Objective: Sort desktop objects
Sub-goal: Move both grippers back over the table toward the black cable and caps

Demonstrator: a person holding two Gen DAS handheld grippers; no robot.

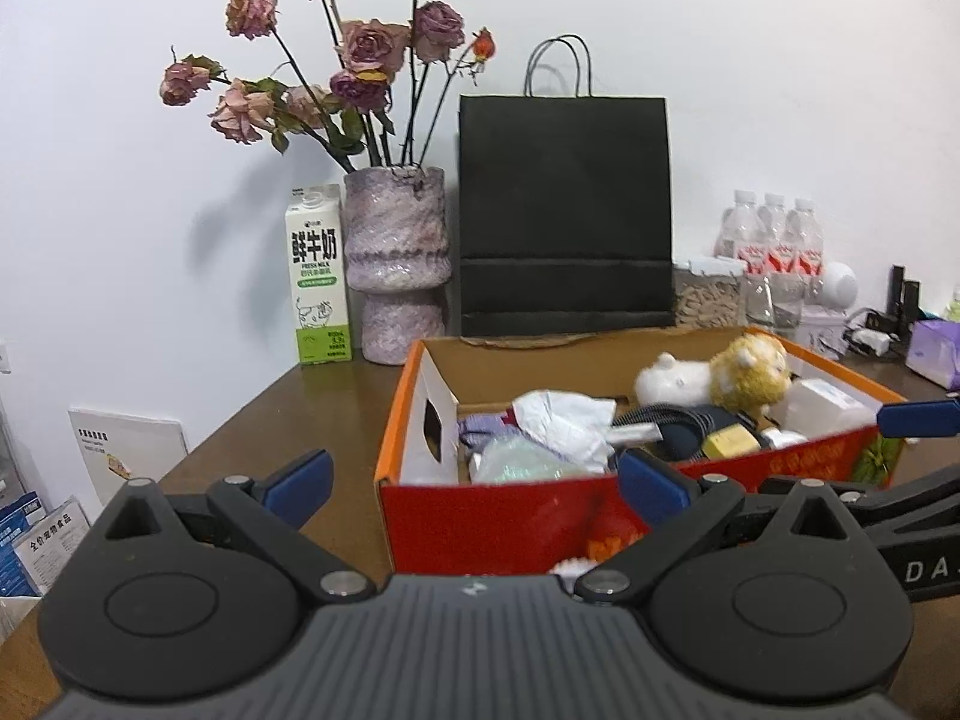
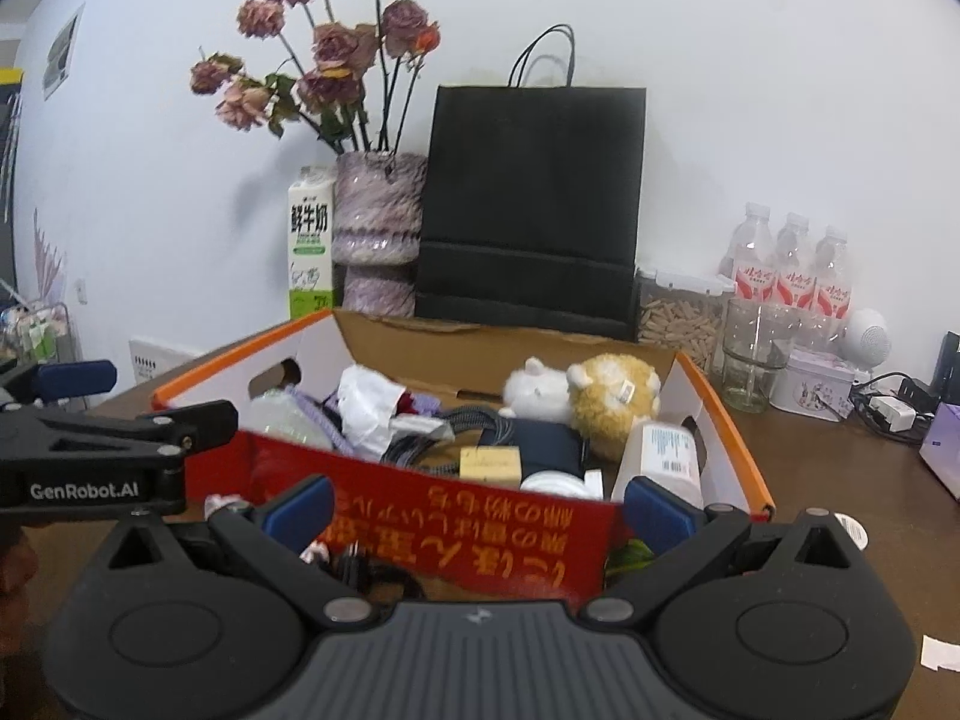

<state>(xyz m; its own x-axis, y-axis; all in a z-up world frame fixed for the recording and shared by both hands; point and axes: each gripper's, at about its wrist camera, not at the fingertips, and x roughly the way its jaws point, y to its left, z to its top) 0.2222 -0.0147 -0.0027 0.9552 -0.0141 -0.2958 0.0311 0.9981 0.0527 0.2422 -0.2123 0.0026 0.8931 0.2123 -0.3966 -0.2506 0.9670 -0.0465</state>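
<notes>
In the left wrist view, at the left we see a milk carton [image 1: 318,276] and beside it a vase [image 1: 397,264] of dried roses, then a black paper bag [image 1: 564,204] in the centre. Below it stands the red and orange box [image 1: 498,516], full of objects, with a plush toy [image 1: 750,372] at its right. Our left gripper [image 1: 477,483] is spread wide with nothing between its fingers, before the box's front wall. In the right wrist view our right gripper [image 2: 477,507] is also wide and holds nothing, against the same wall; water bottles [image 2: 792,270] stand at the right.
</notes>
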